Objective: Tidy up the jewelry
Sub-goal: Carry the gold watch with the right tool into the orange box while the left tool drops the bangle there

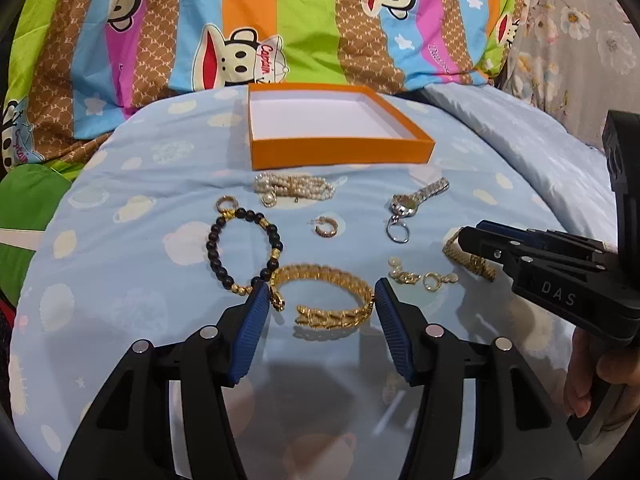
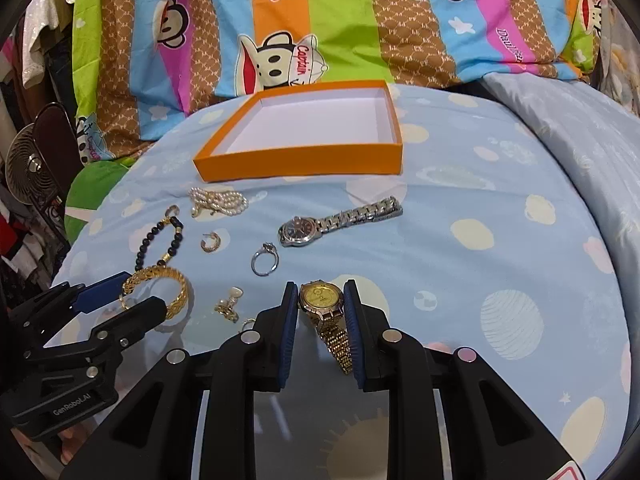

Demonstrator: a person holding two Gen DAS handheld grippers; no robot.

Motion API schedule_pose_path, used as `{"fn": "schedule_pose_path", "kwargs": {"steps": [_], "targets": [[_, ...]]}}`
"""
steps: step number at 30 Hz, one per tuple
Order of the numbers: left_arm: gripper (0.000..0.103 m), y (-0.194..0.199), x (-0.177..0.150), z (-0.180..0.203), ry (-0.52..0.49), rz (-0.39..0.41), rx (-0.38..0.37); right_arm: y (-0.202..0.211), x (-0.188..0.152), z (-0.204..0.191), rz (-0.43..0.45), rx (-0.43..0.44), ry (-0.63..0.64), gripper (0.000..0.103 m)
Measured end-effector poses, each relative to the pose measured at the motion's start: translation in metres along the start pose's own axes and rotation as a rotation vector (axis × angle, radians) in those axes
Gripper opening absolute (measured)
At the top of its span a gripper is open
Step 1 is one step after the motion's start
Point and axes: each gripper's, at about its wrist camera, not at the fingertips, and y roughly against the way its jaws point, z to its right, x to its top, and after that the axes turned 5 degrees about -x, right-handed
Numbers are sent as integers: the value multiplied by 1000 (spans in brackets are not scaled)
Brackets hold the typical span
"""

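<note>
An empty orange box (image 1: 340,151) (image 2: 300,160) lies at the back of the light blue bedsheet. In front of it lie a pearl bracelet (image 1: 294,189), a black bead bracelet (image 1: 244,248), a silver watch (image 2: 340,218), a ring (image 2: 264,261) and small earrings (image 1: 326,227). My left gripper (image 1: 318,296) is open around a gold chain bracelet (image 1: 324,294), its pads beside it. My right gripper (image 2: 321,304) has its pads against both sides of a gold watch (image 2: 322,300), which lies on the sheet.
A colourful monkey-print quilt (image 1: 240,24) is piled behind the box. A grey floral blanket (image 2: 580,128) lies at the right. A small fan (image 2: 32,168) and hanging clothes stand off the bed's left side.
</note>
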Motion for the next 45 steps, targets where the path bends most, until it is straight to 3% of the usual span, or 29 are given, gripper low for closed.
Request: {"fn": "schedule_pose_path", "kwargs": {"steps": [13,23,29,34,39,45], "targets": [[53,43,22,-1,0,98,-11,34,12,-3,85,10,-8,21],[53,31,80,-11,-32,168,-9,35,74,6,178,14,-4,21],[53,-5,147,-20,-67,207,18,11,141,18,237,30,-21,22],[53,-48,197,-29,-70,207,21,-32,188,18,227,29,-13,22],[53,-100,229,-39,-43,167,36,-87,217,22,174,20,-22,22],[53,-154,237,-50,-37,92,62,-142,231,22,89,5,-20,22]]}}
